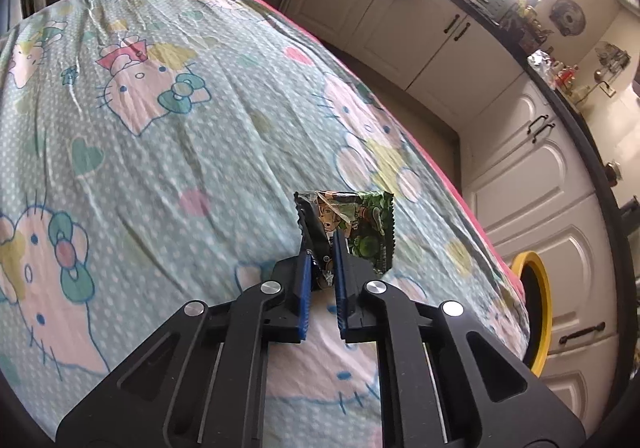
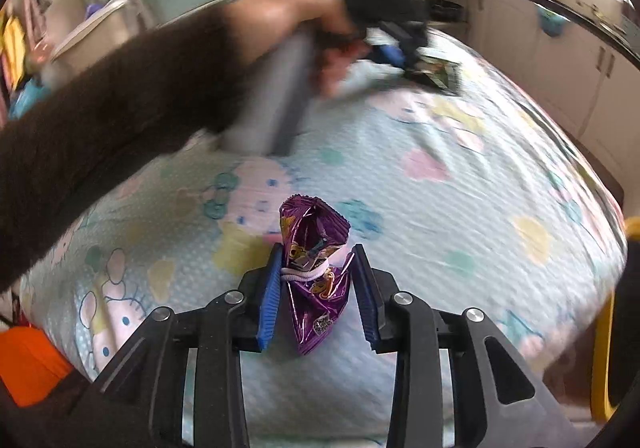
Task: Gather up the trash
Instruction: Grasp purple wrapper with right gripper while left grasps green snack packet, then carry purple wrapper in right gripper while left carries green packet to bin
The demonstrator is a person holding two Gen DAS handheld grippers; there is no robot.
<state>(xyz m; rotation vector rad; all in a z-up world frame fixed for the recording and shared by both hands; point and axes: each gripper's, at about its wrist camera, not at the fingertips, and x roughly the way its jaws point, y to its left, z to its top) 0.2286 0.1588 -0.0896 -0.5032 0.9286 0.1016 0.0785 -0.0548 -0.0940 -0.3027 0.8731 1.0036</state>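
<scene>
A green snack wrapper [image 1: 356,219] stands up from my left gripper [image 1: 322,244], which is shut on its lower left corner. It hangs just over the pale blue cartoon-cat cloth [image 1: 180,135]. In the right wrist view a crumpled purple foil wrapper [image 2: 314,268] sits between the blue pads, and my right gripper [image 2: 317,254] is shut on its middle. Farther back in that view, blurred, a hand in a dark sleeve [image 2: 120,99] holds the left gripper [image 2: 396,47] with the green wrapper [image 2: 440,71] at its tip.
A yellow-rimmed bin [image 1: 538,308] stands off the cloth's right edge, also showing as a yellow bin edge [image 2: 600,348]. White cabinets [image 1: 540,187] run along the right. Pots and basins are stacked behind the cloth. An orange object [image 2: 28,364] lies at the lower left.
</scene>
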